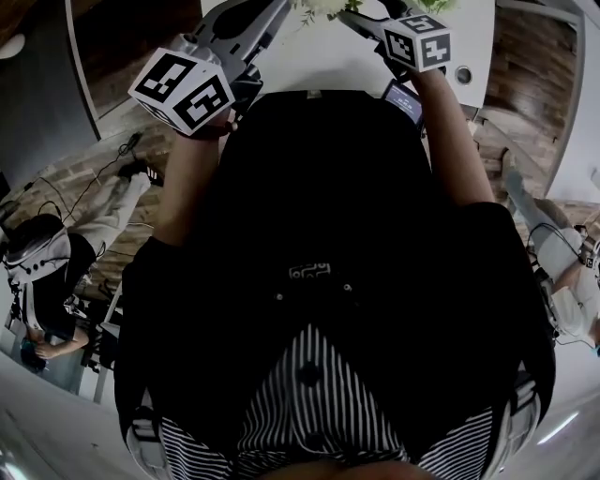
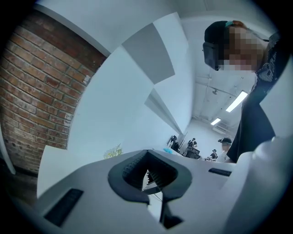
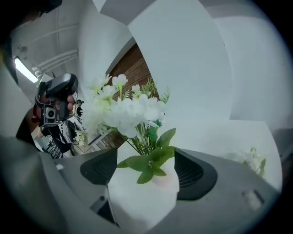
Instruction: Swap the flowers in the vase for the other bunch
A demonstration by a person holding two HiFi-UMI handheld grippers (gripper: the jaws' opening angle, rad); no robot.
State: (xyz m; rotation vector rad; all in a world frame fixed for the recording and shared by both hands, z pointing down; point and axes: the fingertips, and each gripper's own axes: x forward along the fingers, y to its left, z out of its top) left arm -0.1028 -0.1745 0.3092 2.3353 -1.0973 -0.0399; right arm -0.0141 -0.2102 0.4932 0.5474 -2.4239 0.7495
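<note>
In the right gripper view a white vase [image 3: 142, 199] stands between the jaws of my right gripper [image 3: 145, 176], which are spread wide on either side of it without gripping it. A bunch of white flowers [image 3: 128, 109] with green leaves rises out of the vase. A second small white bunch [image 3: 251, 160] lies on the table to the right. In the head view only the flower tops [image 1: 323, 7] show at the upper edge, between the left gripper [image 1: 246, 37] and the right gripper [image 1: 361, 21]. My left gripper [image 2: 153, 194] is shut and empty, aimed across the table.
The white table [image 1: 328, 66] is bounded by a brick wall [image 2: 32, 91] and white panels. A small dark device [image 1: 403, 98] lies near my right arm. Another person [image 1: 42, 272] sits at the left, and several people stand far off [image 2: 192, 146].
</note>
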